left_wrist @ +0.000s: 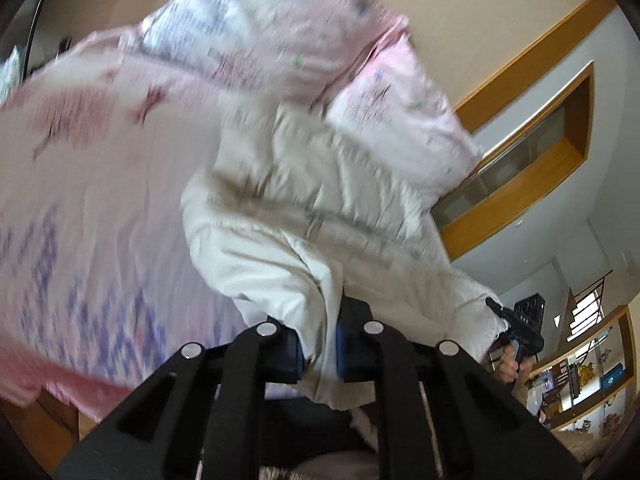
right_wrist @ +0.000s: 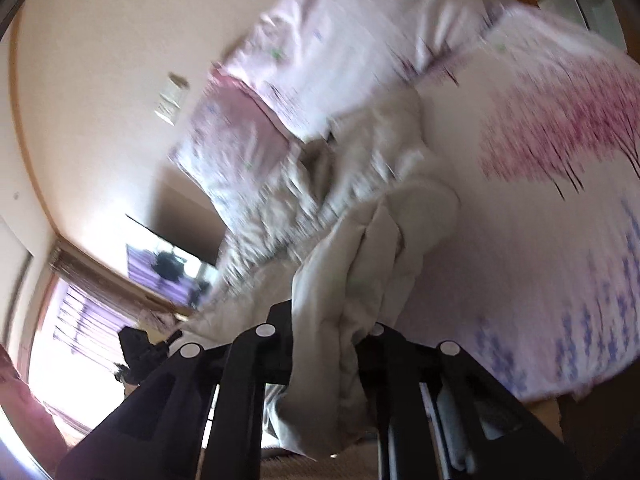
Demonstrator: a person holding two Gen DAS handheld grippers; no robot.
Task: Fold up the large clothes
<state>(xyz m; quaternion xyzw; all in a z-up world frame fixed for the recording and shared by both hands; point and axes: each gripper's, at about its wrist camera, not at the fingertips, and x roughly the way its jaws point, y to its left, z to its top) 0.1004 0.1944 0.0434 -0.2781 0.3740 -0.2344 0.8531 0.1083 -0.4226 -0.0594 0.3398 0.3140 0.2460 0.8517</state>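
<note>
A large cream-white garment (left_wrist: 312,216) lies crumpled on a bed with a pink flowered sheet (left_wrist: 80,200). My left gripper (left_wrist: 318,354) is shut on a fold of its near edge, with the cloth pinched between the blue pads. At the right of that view, the other gripper (left_wrist: 520,332) holds the same garment further along its edge. In the right wrist view, the garment (right_wrist: 384,208) runs up from my right gripper (right_wrist: 326,344), which is shut on a thick bunch of its cloth. The left gripper (right_wrist: 140,350) shows at the lower left there. Both views are blurred.
Two pink patterned pillows (left_wrist: 280,28) (left_wrist: 404,120) lie beyond the garment at the head of the bed. The wooden bed frame (left_wrist: 52,424) shows below the sheet. A wood-trimmed wall recess (left_wrist: 532,152), shelves (left_wrist: 592,368) and a bright window (right_wrist: 76,336) surround the bed.
</note>
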